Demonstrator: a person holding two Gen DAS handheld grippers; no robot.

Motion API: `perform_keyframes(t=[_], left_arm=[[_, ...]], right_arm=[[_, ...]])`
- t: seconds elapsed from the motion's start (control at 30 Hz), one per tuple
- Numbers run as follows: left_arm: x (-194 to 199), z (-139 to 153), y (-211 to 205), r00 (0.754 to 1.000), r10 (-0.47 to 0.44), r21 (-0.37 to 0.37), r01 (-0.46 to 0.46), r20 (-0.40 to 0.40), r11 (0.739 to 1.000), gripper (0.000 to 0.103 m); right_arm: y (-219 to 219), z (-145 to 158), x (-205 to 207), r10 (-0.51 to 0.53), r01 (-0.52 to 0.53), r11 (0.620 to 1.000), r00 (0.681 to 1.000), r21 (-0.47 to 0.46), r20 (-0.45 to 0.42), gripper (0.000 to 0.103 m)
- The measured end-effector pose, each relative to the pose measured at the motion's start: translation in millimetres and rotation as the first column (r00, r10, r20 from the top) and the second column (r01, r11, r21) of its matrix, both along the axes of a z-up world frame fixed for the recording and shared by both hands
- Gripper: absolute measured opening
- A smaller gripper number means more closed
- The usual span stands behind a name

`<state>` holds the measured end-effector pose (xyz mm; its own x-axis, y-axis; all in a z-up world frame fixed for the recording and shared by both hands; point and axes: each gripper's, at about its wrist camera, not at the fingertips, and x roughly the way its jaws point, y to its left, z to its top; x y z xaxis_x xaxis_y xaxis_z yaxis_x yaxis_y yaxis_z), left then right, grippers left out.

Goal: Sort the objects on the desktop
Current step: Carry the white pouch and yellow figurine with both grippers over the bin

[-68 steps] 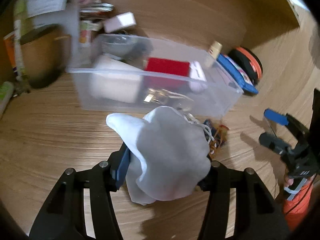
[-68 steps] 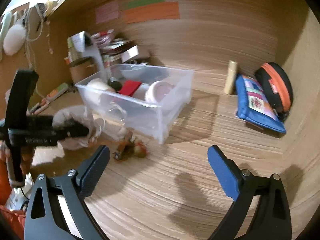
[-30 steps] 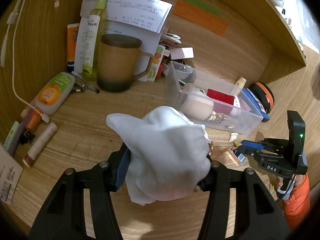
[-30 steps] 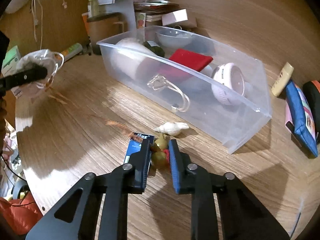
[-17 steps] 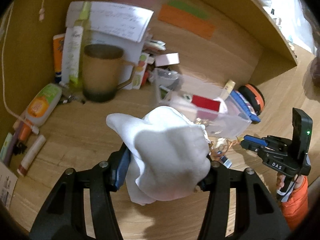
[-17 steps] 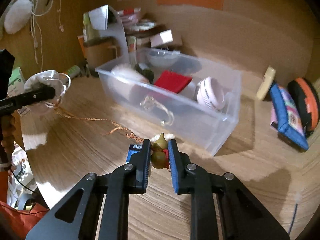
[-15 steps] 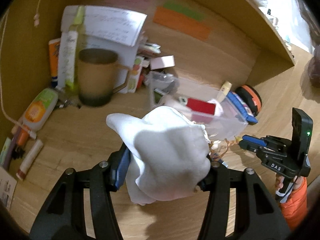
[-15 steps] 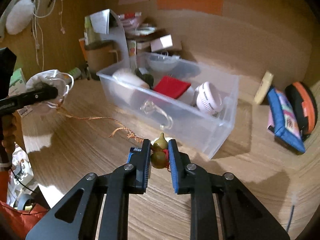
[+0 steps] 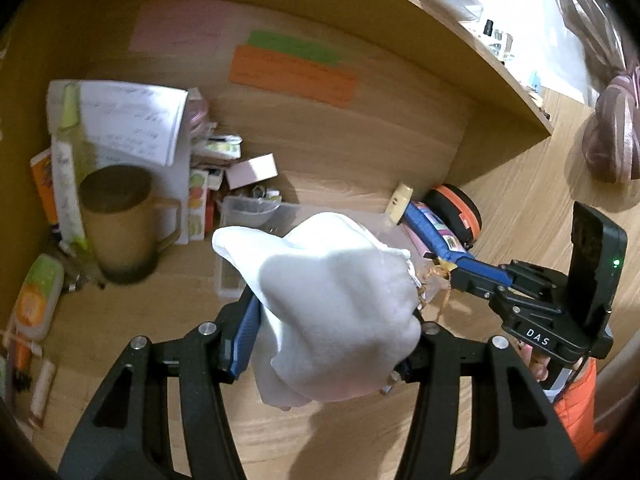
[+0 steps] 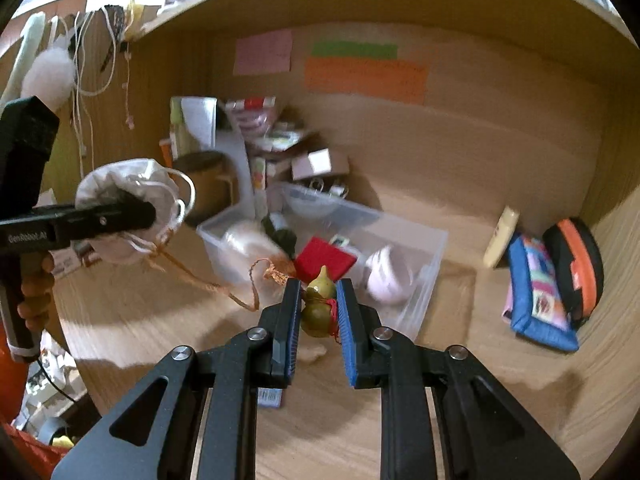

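Observation:
My left gripper [image 9: 332, 320] is shut on a white drawstring pouch [image 9: 336, 312] and holds it in the air; the pouch also shows in the right wrist view [image 10: 128, 208]. My right gripper [image 10: 318, 300] is shut on a small olive gourd charm [image 10: 318, 304] with a red band. A tan braided cord [image 10: 208, 280] runs from the charm to the pouch mouth. The clear plastic bin [image 10: 420, 264] stands behind the charm and holds a red pad [image 10: 326, 258], a white round item [image 10: 386, 276] and other things.
A brown mug [image 9: 116, 220], bottles and papers stand at the back left. A blue pouch [image 10: 536, 292], an orange-black case [image 10: 576, 264] and a cream tube [image 10: 500, 236] lie right of the bin. A small blue card [image 10: 270, 396] and a white shell [image 10: 314, 352] lie on the desk below my right gripper.
My right gripper shut on the gourd charm and lifted it off the desk, pulling its cord taut towards the pouch. My left gripper rose with the pouch.

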<state>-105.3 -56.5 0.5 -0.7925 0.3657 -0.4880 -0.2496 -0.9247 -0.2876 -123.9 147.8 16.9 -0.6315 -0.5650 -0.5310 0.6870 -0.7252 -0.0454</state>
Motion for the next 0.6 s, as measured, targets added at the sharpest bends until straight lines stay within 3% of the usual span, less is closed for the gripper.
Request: perform_keyframes(t=[0.37,0.6], left_arm=[[-41,22,22,1.000,-0.013,-0.048,0.012,-0.017,0.999,0.054],[-74,16,27,1.000,-0.008,-0.065,0.010,0.026,0.998,0.054]], right_arm=[[-13,14,-38,-0.003,0.003,0.999,1.000,-0.046,-0.005,0.016],[-28,12,-65,0.000,0.001,0.999,1.000,-0.051,0.016,0.016]])
